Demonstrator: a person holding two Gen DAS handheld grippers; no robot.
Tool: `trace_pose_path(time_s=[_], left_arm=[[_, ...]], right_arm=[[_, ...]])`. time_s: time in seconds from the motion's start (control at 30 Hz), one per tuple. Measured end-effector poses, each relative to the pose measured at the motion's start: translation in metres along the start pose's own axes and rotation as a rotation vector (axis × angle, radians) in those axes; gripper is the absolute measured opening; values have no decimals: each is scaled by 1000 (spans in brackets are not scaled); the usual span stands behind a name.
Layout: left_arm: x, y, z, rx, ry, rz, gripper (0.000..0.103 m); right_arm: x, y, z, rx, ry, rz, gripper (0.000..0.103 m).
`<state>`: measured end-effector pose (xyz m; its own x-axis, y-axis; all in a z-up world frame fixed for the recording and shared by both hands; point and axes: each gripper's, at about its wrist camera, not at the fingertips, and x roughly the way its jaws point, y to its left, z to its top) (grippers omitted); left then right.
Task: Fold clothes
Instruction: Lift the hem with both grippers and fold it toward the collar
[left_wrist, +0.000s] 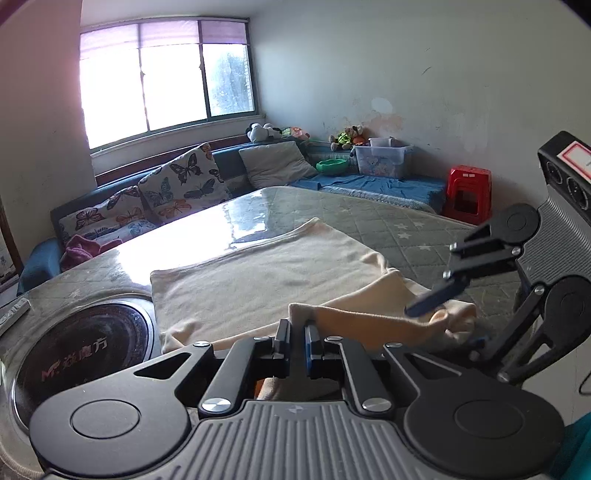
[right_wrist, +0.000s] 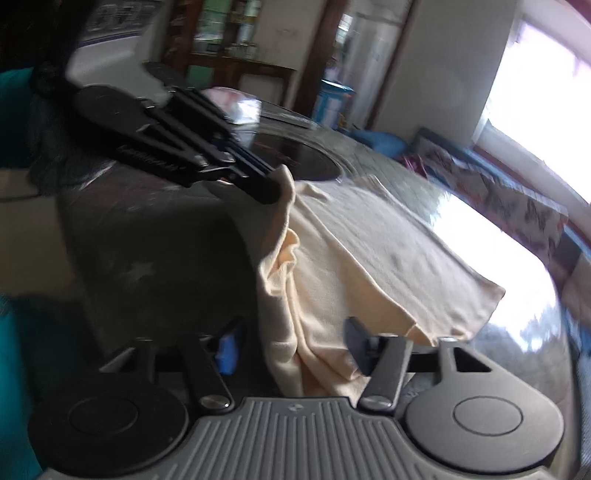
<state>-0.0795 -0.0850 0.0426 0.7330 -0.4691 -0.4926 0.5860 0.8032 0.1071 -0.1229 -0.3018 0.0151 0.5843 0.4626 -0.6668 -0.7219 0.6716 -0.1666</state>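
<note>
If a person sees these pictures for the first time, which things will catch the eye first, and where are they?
First comes the cream garment spread across the middle of the grey quilted table, with the left gripper pinching its near edge. The right gripper reaches in from the right, with a bunched part of the cloth between its fingers. Behind, a bright window and a red stool stand out.

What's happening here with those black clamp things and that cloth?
A person is folding a cream garment on a table, working a hand-held gripper in each hand. The left gripper is shut on the near edge of the cloth. The right gripper has cloth between its jaws at another part of that edge, though whether it pinches is unclear. Most of the garment lies flat; the near edge is lifted.
</note>
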Motion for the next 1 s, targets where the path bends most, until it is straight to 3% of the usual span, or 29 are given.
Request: trace_pose_path(time_s=[0.1, 0.17, 0.3, 0.43, 0.67, 0.83, 1.0], left_arm=[[-4, -1, -6, 8, -4, 11, 13], [-9, -2, -12, 29, -2, 22, 16], [-20, -5, -25, 93, 13, 61, 42], [-25, -7, -38, 140, 27, 84, 47], [-18, -3, -52, 231, 42, 128, 48], [-18, -6, -52, 265, 6, 87, 21], [-30, -1, -44, 182, -8, 35, 14]], right_arm=[[2, -18, 4, 106, -2, 30, 16], [0, -29, 7, 172, -8, 61, 14], [-3, -43, 11, 237, -19, 95, 13], [-4, -53, 13, 272, -21, 108, 13], [-7, -62, 21, 289, -34, 95, 12], [-9, -60, 20, 286, -39, 77, 11], [-18, -53, 17, 281, -60, 70, 10]])
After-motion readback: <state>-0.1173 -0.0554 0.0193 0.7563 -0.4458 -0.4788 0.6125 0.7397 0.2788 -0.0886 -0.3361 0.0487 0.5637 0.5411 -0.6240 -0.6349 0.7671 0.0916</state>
